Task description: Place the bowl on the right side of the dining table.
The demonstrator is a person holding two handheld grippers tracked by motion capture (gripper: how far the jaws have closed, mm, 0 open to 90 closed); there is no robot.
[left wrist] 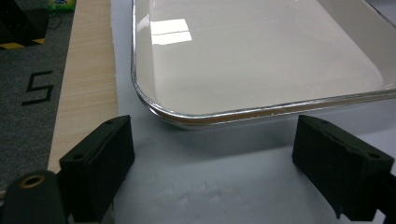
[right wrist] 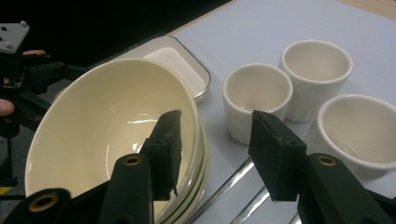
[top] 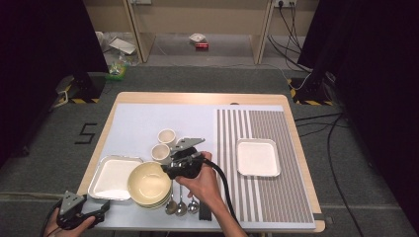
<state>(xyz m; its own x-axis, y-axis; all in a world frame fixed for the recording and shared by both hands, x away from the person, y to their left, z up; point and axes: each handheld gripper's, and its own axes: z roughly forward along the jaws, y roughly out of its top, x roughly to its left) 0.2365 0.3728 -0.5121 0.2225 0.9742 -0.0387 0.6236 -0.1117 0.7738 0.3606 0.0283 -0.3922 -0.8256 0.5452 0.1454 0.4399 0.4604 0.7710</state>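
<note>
A stack of cream bowls (top: 149, 184) stands near the table's front, and its top bowl (right wrist: 107, 126) sits tilted. My right gripper (right wrist: 217, 149) is open and straddles that bowl's right rim, one jaw inside the bowl and the other outside, clear of the wall. In the high view the right gripper (top: 168, 172) sits at the stack's right edge. Three white cups (right wrist: 257, 93) (right wrist: 316, 65) (right wrist: 357, 126) stand just beyond it. My left gripper (left wrist: 212, 163) is open with nothing between its jaws, just short of the near corner of a silver-rimmed white tray (left wrist: 261, 56).
Three spoons (top: 180, 205) lie in front of the bowls. A second white tray (top: 258, 157) rests on the striped mat at the right. The left tray (top: 114, 177) touches the bowl stack. The left gripper (top: 81, 213) hovers over the table's front left corner.
</note>
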